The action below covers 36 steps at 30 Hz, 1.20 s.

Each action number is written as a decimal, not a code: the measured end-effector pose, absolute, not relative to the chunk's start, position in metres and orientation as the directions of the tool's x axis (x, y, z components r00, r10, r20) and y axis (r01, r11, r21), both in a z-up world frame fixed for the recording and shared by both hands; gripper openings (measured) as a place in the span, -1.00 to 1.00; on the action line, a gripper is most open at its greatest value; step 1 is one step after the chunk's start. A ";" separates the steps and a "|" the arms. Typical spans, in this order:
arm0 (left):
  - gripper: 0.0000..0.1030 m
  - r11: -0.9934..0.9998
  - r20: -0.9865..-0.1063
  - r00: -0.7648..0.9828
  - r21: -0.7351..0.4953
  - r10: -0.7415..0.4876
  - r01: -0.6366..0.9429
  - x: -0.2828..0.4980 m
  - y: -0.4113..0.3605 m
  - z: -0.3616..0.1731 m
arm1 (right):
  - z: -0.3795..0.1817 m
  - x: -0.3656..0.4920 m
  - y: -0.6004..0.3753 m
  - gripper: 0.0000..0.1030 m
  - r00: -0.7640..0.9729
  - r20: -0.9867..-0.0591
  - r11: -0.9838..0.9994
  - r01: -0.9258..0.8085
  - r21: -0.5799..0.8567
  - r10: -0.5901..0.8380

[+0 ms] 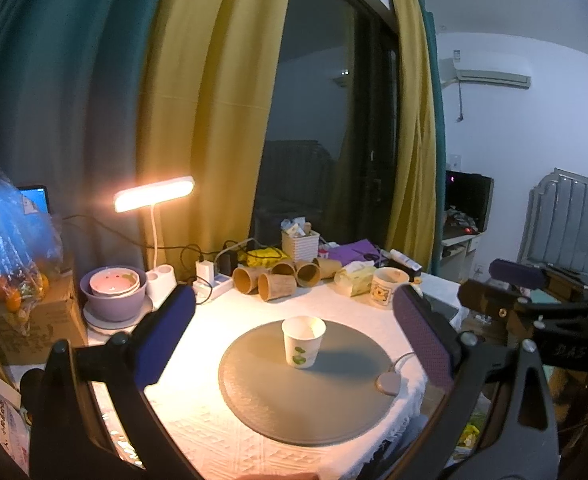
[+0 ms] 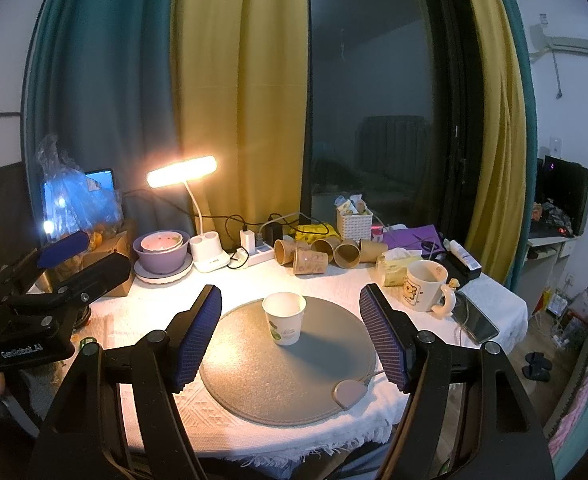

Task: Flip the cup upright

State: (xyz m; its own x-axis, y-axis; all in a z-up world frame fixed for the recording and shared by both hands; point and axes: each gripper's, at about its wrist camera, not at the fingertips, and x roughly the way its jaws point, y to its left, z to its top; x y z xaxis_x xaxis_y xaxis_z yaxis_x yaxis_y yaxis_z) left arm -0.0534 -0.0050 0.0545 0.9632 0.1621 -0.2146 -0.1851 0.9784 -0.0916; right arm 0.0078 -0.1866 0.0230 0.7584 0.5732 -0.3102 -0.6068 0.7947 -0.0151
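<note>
white paper cup (image 2: 284, 318) upright on grey mat (image 2: 254, 384).

My left gripper (image 1: 294, 328) hangs with its jaws spread wide, 1 blue-padded finger (image 1: 166, 336) toward 9 o'clock and the other toward 3 o'clock, nothing between them touched. My right gripper (image 2: 290, 332) is likewise gaping, its 2 fingers (image 2: 198, 332) apart and gripping nothing. Each shows in the other's view: right at 3 o'clock, left at 9 o'clock, level with me.
</note>
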 end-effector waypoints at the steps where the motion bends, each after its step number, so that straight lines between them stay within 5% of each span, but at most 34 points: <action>1: 0.94 0.979 -0.215 0.963 -0.092 0.161 -0.184 -0.053 -0.005 0.055 | 0.021 0.007 -0.186 0.45 0.757 -0.311 0.793 -0.609 -0.017 0.574; 36: 0.94 0.976 -0.210 0.962 -0.096 0.173 -0.197 -0.054 -0.004 0.055 | 0.018 0.007 -0.184 0.45 0.754 -0.319 0.789 -0.613 -0.027 0.575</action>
